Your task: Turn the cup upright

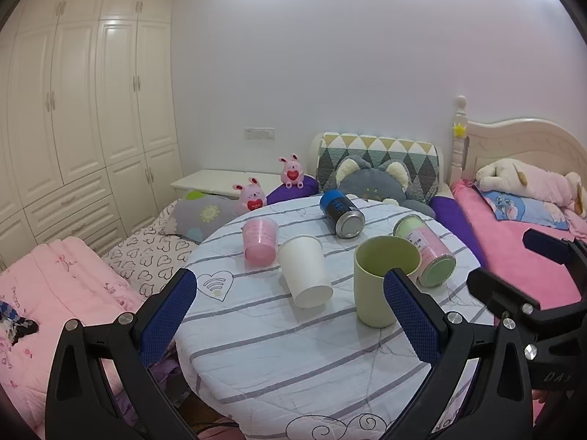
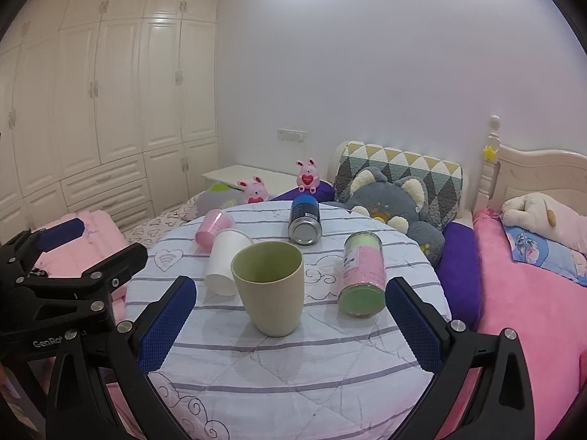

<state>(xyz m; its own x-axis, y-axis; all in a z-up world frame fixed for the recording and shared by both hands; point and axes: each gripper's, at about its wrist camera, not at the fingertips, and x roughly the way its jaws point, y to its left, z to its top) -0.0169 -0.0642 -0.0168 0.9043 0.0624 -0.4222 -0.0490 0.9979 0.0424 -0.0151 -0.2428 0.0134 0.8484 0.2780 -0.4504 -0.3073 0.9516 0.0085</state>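
The green cup [image 2: 269, 288] stands upright on the round table [image 2: 293, 377], mouth up, near the middle of the striped quilted cloth and closest to me of everything there. In my left wrist view the same cup [image 1: 381, 280] sits just beyond my right-side finger pad, apart from it.

Just to the cup's left lies a white paper cup [image 2: 223, 262] on its side, its base toward me, and behind that a pink plastic cup [image 2: 212, 231], also tipped over; the two look to be touching or nearly so. To the cup's right lies a pink-and-green can [image 2: 361, 278] on its side, base toward me, apart from the cup. Farther back, a blue-and-black can [image 2: 304, 220] lies on its side too.

My right gripper [image 2: 291, 330] hovers in front of the cup with its blue pads spread wide, holding nothing. My left gripper [image 1: 290, 324] is likewise spread wide and empty, facing the white paper cup [image 1: 306, 271] and the green cup.

Around the table are pink bedding [image 2: 532, 315], a grey plush cat [image 2: 396, 201], two small pink plush bunnies [image 2: 307, 176] and a cream wardrobe [image 2: 110, 102].
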